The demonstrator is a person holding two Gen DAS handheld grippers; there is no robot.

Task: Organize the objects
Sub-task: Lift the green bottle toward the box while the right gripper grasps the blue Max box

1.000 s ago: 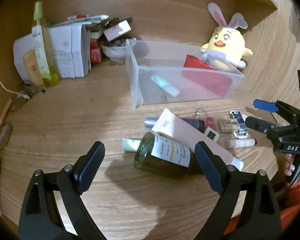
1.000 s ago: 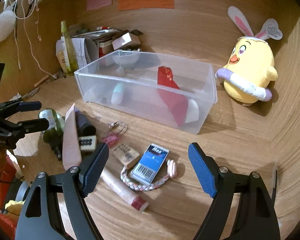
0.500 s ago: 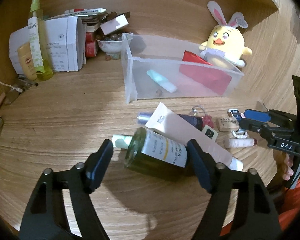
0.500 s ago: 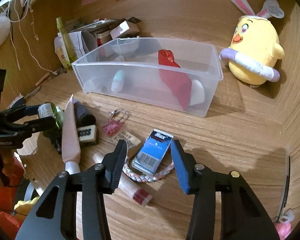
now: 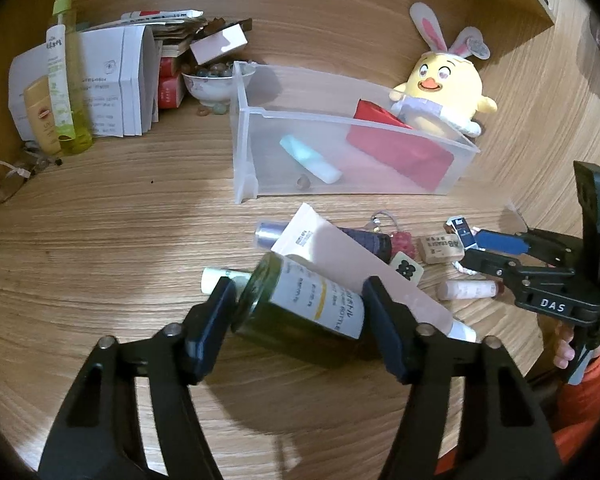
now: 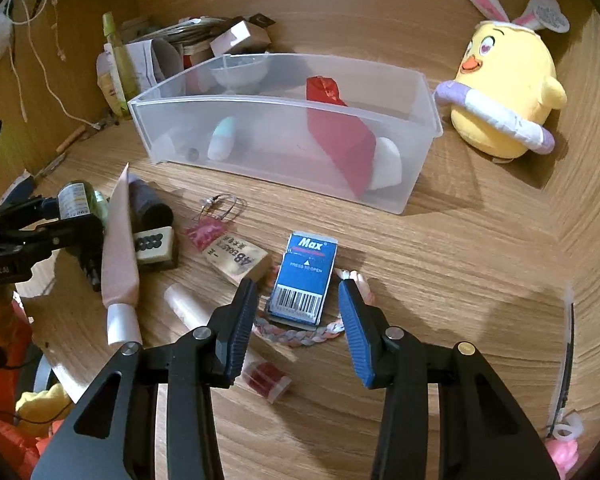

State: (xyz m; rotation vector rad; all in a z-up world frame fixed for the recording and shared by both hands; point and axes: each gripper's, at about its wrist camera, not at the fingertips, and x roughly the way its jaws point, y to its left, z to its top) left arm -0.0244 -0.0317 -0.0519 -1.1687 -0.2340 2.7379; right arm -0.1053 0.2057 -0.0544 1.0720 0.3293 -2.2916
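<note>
My left fingers (image 5: 296, 312) open, straddling bottle (image 5: 300, 304) lying on tabletop (image 5: 120, 232), lined up for side pinch. Right fingers (image 6: 298, 308) open around Max box (image 6: 303, 276) atop braid. Bin (image 6: 416, 168) just beyond.

Bare tabletop (image 5: 100, 240) lying open left of clear bin (image 5: 260, 152), giving passage. Bin's top standing open. Clutter crowding strip before bin: pink tube (image 5: 360, 276), green bottle (image 5: 300, 304), eraser (image 6: 236, 258), blue box (image 6: 304, 276). Plush chick (image 6: 504, 92) blocking bin's right end; paper stack (image 5: 112, 80) filling back-left corner.
</note>
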